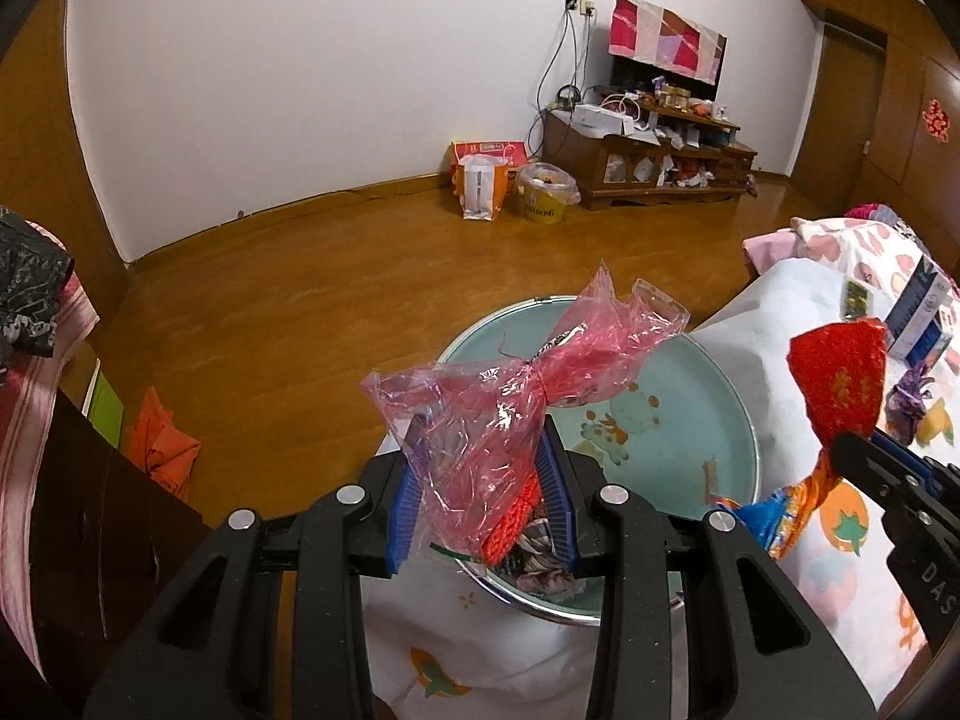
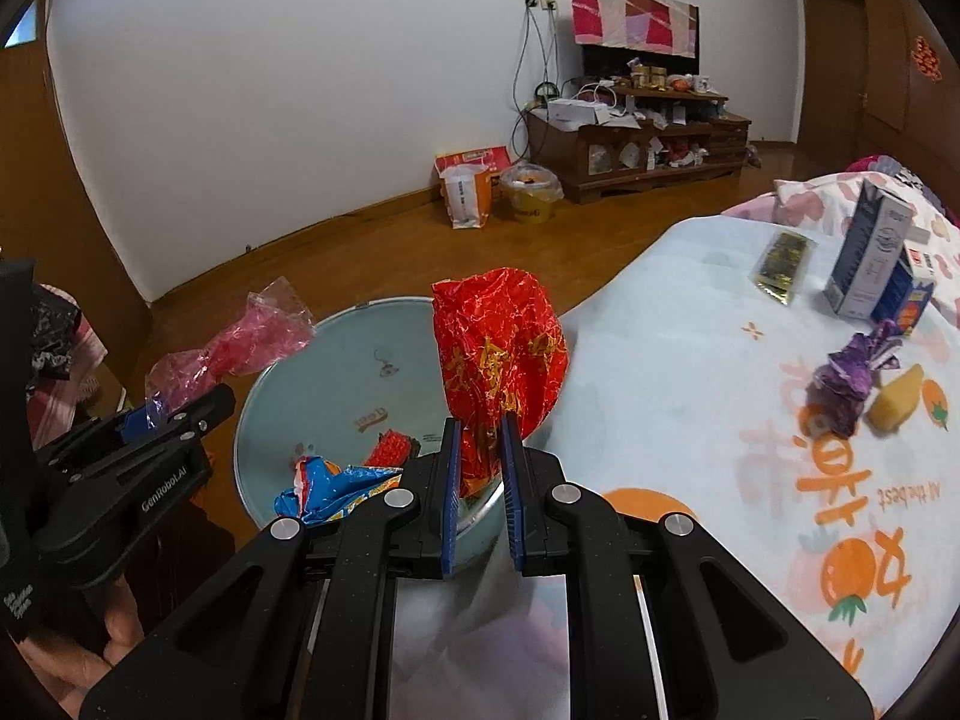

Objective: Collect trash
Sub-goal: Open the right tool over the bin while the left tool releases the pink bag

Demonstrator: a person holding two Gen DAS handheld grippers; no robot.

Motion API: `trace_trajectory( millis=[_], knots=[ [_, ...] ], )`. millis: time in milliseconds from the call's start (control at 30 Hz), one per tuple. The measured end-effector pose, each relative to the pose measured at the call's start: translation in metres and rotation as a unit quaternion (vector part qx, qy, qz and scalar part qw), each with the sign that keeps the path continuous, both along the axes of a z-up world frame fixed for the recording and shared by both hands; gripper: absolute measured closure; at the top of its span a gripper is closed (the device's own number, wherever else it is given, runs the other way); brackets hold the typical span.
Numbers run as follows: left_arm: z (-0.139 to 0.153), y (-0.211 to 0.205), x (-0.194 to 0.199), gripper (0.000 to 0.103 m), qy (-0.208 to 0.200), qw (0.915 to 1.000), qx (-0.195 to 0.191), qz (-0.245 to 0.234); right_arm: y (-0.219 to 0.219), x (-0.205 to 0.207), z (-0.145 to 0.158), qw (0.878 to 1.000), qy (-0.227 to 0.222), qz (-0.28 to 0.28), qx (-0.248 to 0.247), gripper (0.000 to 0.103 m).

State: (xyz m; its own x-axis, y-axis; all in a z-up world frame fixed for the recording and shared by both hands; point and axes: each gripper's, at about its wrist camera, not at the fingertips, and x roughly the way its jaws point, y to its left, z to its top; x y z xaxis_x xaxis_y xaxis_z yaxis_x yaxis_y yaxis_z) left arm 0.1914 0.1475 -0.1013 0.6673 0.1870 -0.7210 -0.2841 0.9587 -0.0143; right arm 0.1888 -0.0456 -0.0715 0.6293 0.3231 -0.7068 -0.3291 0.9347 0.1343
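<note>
Underneath — printed bedsheet (image 2: 690,360), wooden floor (image 1: 300,300)

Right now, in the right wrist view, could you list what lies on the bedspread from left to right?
Flat dark-gold foil packet → tall blue-and-white carton → crumpled purple foil wrapper → yellow wedge-shaped block.

You can read "GenRoboAI" on the left gripper (image 2: 157,414), "DAS" on the right gripper (image 1: 864,450), and upside-down, perhaps "the best", on the bedsheet (image 2: 909,491).
</note>
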Motion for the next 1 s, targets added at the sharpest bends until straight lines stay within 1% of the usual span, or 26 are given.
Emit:
trace_trajectory(
  millis=[133,400,567,633,800,900,933,967,1000],
  knots=[
    [-0.006,-0.001,0.010,0.067,0.010,0.9999,0.002,-0.003,0.010,0.012,-0.012,1.000,0.011,0.005,-0.012,0.089],
    [-0.018,0.000,0.025,0.067,0.027,0.9996,-0.001,-0.006,0.021,0.030,-0.032,0.999,0.039,0.018,-0.017,0.088],
    [-0.025,-0.004,0.032,0.066,0.036,0.9993,0.000,-0.010,0.024,0.036,-0.036,0.999,0.046,0.024,-0.016,0.083],
    [-0.028,-0.005,0.034,0.064,0.039,0.9992,0.001,-0.010,0.022,0.036,-0.035,0.999,0.046,0.023,-0.012,0.072],
    [-0.031,-0.003,0.033,0.048,0.042,0.9991,0.004,-0.002,0.016,0.033,-0.028,0.999,0.037,0.016,-0.009,0.055],
    [-0.029,-0.002,0.029,0.045,0.041,0.9991,0.005,0.005,0.011,0.030,-0.023,0.999,0.031,0.009,-0.007,0.051],
    [-0.028,-0.002,0.027,0.044,0.039,0.9992,0.006,0.007,0.008,0.027,-0.021,1.000,0.030,0.005,-0.004,0.046],
    [-0.027,-0.002,0.025,0.042,0.038,0.9992,0.008,0.008,0.006,0.026,-0.019,1.000,0.028,0.000,-0.002,0.043],
    [-0.025,-0.003,0.022,0.038,0.036,0.9992,0.010,0.010,0.003,0.024,-0.017,1.000,0.023,-0.005,0.000,0.037]
  ],
)
